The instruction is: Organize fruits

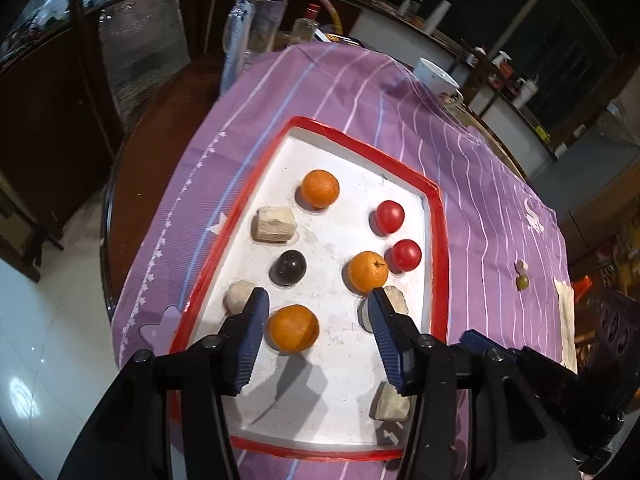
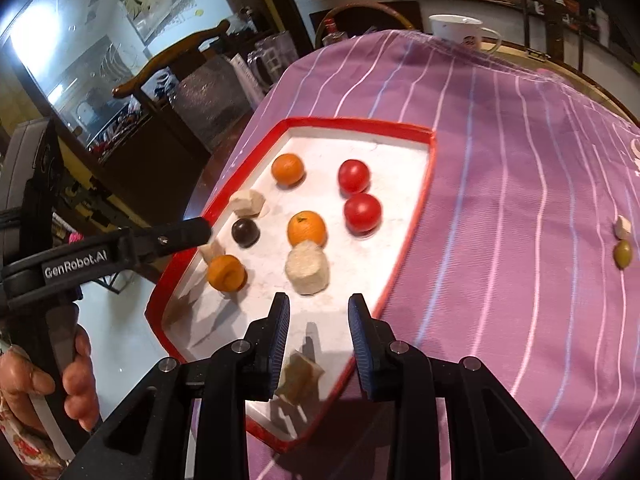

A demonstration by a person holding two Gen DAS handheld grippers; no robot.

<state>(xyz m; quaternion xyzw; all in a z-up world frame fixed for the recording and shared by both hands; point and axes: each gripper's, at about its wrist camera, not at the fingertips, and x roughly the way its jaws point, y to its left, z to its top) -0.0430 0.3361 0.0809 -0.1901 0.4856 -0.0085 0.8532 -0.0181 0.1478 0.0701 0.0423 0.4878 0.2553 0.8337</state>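
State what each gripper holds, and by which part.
Nothing is held. The left gripper stands open over the round orange fruit, pads clear of it. The right gripper has nothing between its pads.

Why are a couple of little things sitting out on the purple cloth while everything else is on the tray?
A small green olive-like fruit and a pale chunk touching it lie alone on the tablecloth, well off the red-rimmed tray that holds the oranges, tomatoes and other pieces. They look like strays.

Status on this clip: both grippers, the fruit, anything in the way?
Left gripper open over nearest orange, not gripping. Right gripper empty, jaws narrow, over tray. Olive off tray on cloth. Beige chunks crowd the fruit.
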